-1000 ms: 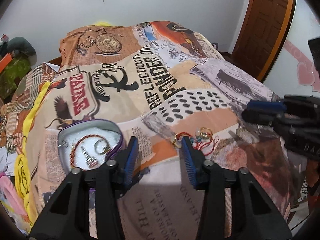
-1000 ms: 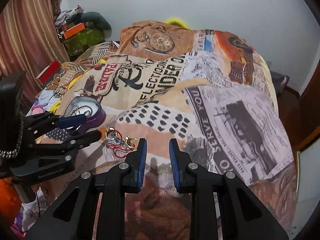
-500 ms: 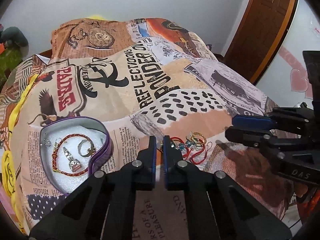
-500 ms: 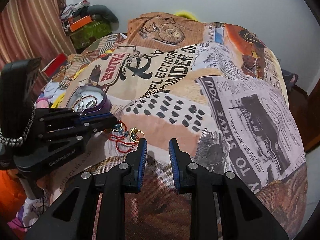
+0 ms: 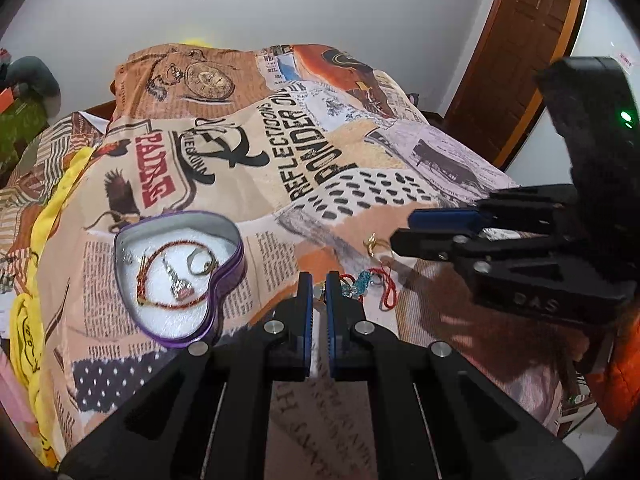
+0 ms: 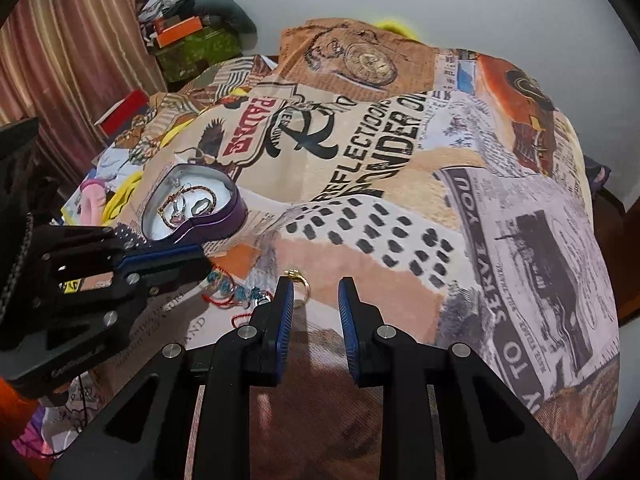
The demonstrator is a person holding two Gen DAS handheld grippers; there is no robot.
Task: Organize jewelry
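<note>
A purple heart-shaped tin (image 5: 232, 276) lies open on the bed with a red cord bracelet (image 5: 160, 276), a ring and a pendant inside; it also shows in the right wrist view (image 6: 224, 224). My left gripper (image 5: 319, 286) is shut on a small piece of jewelry at the end of a red cord bracelet with blue beads (image 5: 362, 282), just right of the tin. A gold ring (image 6: 298, 280) lies on the blanket right beside the left finger of my right gripper (image 6: 316, 296), which is open and empty.
The printed patchwork blanket (image 5: 280, 140) covers the whole bed. A brown door (image 5: 520, 40) stands at the right. Clutter and a curtain (image 6: 60, 60) line the bed's left side. Yellow cloth (image 5: 28, 320) lies by the tin.
My left gripper closed from wide open and moved onto the jewelry beside the tin. My right gripper moved in toward the gold ring and opened a little wider.
</note>
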